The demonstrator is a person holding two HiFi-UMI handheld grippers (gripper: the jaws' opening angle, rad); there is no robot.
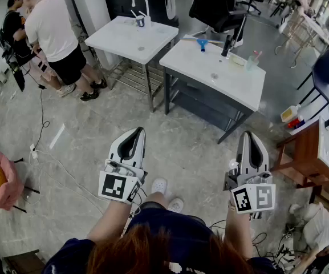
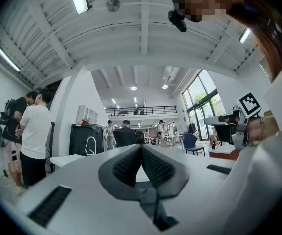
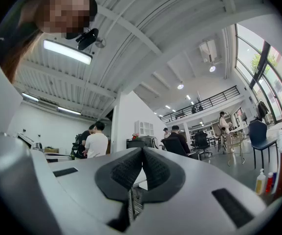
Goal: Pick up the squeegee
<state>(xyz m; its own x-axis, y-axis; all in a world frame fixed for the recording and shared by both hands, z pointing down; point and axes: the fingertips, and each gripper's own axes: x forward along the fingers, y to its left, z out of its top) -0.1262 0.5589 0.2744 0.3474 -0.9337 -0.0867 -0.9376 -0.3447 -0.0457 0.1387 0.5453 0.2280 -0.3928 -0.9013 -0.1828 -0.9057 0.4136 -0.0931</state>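
The squeegee (image 1: pixel 201 42), blue-handled with a long thin blade, lies at the far edge of the right-hand white sink counter (image 1: pixel 198 67) in the head view. My left gripper (image 1: pixel 134 133) and my right gripper (image 1: pixel 250 137) are held level over the floor, well short of that counter. Both sets of jaws meet at the tips with nothing between them, as the left gripper view (image 2: pixel 141 148) and the right gripper view (image 3: pixel 142 151) show. The squeegee does not show in either gripper view.
A second white sink counter (image 1: pixel 118 39) with a curved tap (image 1: pixel 141 7) stands left of the first. A black tap (image 1: pixel 227 45) and a bottle (image 1: pixel 252 60) stand by the squeegee. Two people (image 1: pixel 50 33) stand at the far left. A wooden table (image 1: pixel 307 153) is at right; cables cross the floor.
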